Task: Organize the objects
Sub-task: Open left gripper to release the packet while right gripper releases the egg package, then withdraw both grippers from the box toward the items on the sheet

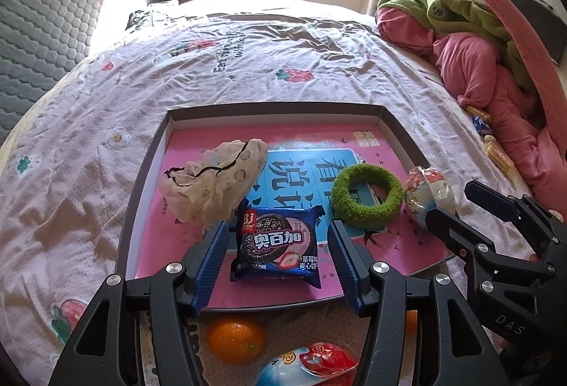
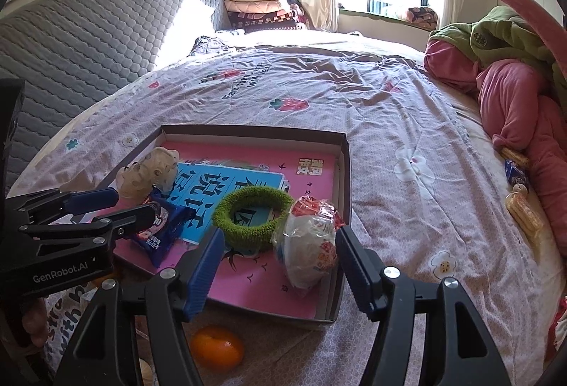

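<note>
1. Left wrist view: left hand-held gripper (image 1: 276, 253) is spread wide with nothing in it, blue pads on either side of the cookie packet (image 1: 276, 246) but not touching it. The packet lies flat in the shallow box (image 1: 141, 187) on the bed (image 1: 248, 67), near the front edge. Beside it in the box are a crumpled drawstring pouch (image 1: 212, 180), a green fuzzy ring (image 1: 366, 194) and a wrapped toy egg (image 1: 428, 194) by the right wall. An orange (image 1: 235, 340) and a second wrapped egg (image 1: 308, 366) lie outside the box, just in front of it.

2. What could go wrong, I'd guess: the packet is slick and flat, so a squeeze could skid it or crush the cookies. The pouch's edge lies right next to the left pad and could get pinched along with it.

3. Right wrist view: right hand-held gripper (image 2: 280, 255) is wide open too, holding nothing, with the toy egg (image 2: 310, 240) between its pads, no contact as far as I can tell. The crinkly wrapper could slip out, and the ring (image 2: 253, 216) crowds the left pad. The other gripper (image 2: 106, 208) is close on the left, so the two could bump.

4. More snack packets (image 2: 519, 187) lie well apart by the pink bedding (image 2: 514, 102).
</note>
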A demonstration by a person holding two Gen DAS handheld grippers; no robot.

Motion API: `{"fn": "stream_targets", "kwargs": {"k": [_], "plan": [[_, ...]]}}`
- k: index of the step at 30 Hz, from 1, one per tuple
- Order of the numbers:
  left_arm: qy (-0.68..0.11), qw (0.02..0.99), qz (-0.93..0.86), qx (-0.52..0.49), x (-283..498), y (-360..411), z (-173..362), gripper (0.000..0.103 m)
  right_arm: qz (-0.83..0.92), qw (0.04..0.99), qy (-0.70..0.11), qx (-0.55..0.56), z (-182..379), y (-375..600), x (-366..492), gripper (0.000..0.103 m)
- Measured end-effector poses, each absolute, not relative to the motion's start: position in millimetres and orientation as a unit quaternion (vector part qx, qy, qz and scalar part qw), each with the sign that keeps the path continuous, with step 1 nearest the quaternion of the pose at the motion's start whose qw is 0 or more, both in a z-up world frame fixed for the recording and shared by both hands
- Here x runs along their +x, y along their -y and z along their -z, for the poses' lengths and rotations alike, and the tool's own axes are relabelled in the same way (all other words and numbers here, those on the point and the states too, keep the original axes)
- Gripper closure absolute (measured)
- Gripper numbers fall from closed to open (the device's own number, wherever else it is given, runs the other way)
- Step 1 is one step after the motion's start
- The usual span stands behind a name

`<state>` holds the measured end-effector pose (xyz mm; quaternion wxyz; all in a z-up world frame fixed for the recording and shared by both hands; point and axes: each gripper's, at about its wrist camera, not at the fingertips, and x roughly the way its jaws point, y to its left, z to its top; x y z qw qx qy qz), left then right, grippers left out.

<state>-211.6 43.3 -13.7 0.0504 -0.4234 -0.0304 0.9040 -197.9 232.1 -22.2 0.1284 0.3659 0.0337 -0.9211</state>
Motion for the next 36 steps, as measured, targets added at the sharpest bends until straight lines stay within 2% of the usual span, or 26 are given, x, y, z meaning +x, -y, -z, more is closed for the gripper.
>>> {"fn": "stream_targets", "kwargs": {"k": [10, 13, 23, 27, 36], "plan": [[0.030, 0.046, -0.910, -0.412, -201.1, -41.4, 1.4, 0.042, 0.928, 0.136, -0.049, 0.344, 11.2, -225.9, -190.5, 0.038], [0.030, 0.045, -0.912, -0.407, -198.5, -41.2, -2.1, 0.038, 0.929, 0.138, -0.054, 0.339, 9.0, -222.5, -188.1, 0.038], [0.032, 0.037, -0.915, -0.400, -187.7, -39.2, -10.0, 0.033, 0.932, 0.144, -0.061, 0.328, 2.9, -219.4, -180.5, 0.038], [0.032, 0.034, -0.917, -0.397, -181.6, -37.1, -13.3, 0.033, 0.933, 0.148, -0.060, 0.323, 0.0, -219.2, -177.2, 0.034], [0.040, 0.022, -0.920, -0.389, -168.5, -29.5, -20.4, 0.033, 0.935, 0.157, -0.067, 0.311, -6.2, -215.1, -168.5, 0.033]]}}
